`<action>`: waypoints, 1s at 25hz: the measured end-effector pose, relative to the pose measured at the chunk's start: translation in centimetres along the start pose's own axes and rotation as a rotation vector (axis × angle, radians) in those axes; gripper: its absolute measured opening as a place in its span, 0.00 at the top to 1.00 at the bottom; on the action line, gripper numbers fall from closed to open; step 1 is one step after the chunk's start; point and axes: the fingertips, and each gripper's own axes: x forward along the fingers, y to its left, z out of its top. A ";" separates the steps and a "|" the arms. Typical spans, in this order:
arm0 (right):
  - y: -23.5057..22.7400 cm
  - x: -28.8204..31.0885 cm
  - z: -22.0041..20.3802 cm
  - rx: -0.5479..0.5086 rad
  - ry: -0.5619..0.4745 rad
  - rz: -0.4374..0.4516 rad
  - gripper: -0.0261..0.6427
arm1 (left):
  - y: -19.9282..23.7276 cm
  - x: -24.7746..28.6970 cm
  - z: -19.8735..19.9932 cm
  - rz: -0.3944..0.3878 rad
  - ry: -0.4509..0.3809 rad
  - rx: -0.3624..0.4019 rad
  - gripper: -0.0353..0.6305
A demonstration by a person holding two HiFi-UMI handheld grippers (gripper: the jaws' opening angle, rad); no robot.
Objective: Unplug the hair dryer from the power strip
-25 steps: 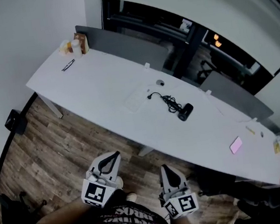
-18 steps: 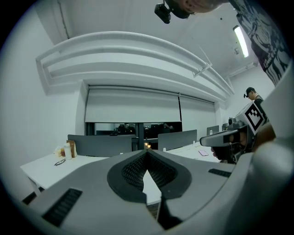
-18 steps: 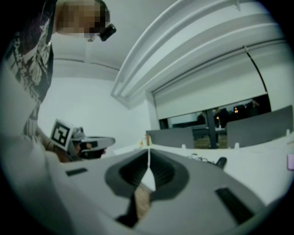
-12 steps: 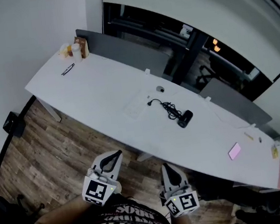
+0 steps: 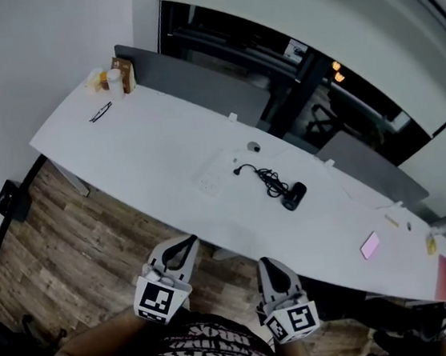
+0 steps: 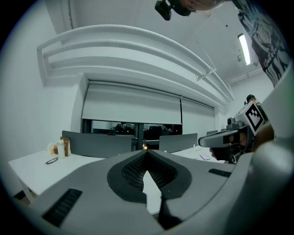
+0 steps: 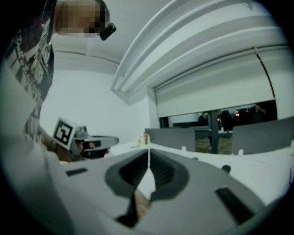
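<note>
A black hair dryer (image 5: 295, 196) lies on the long white table (image 5: 153, 137). Its coiled cord (image 5: 268, 177) runs to a plug (image 5: 240, 169) at a white power strip (image 5: 214, 174). Both grippers hang over the wooden floor, short of the table's near edge and well away from the dryer. My left gripper (image 5: 189, 241) (image 6: 147, 151) is shut with nothing in it. My right gripper (image 5: 264, 261) (image 7: 148, 148) is shut and empty too. Each gripper view looks level across the tabletop and shows the other gripper to one side.
Glasses (image 5: 99, 112) and some bottles and boxes (image 5: 110, 76) sit at the table's far left end. A pink item (image 5: 369, 245) and a red one (image 5: 442, 277) lie toward the right end. Grey partitions (image 5: 194, 76) back the table. A black box (image 5: 8, 199) stands on the floor at left.
Both grippers, still shut, have come a little closer to the table's near edge. The dryer, cord and power strip lie as before.
</note>
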 end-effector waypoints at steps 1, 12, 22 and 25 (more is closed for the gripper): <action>0.0 0.3 0.2 -0.005 0.000 -0.005 0.91 | 0.3 0.3 0.1 -0.004 -0.006 -0.005 0.91; -0.1 -0.1 -2.1 0.042 0.063 -0.059 0.91 | 1.3 1.2 -1.8 -0.046 0.042 -0.011 0.91; 1.2 1.1 -2.7 0.072 0.088 -0.016 0.91 | 2.5 0.3 -3.8 -0.001 0.085 -0.031 0.91; 0.5 0.6 -2.5 0.075 0.092 -0.033 0.91 | 1.9 1.0 -3.7 -0.016 0.068 -0.046 0.91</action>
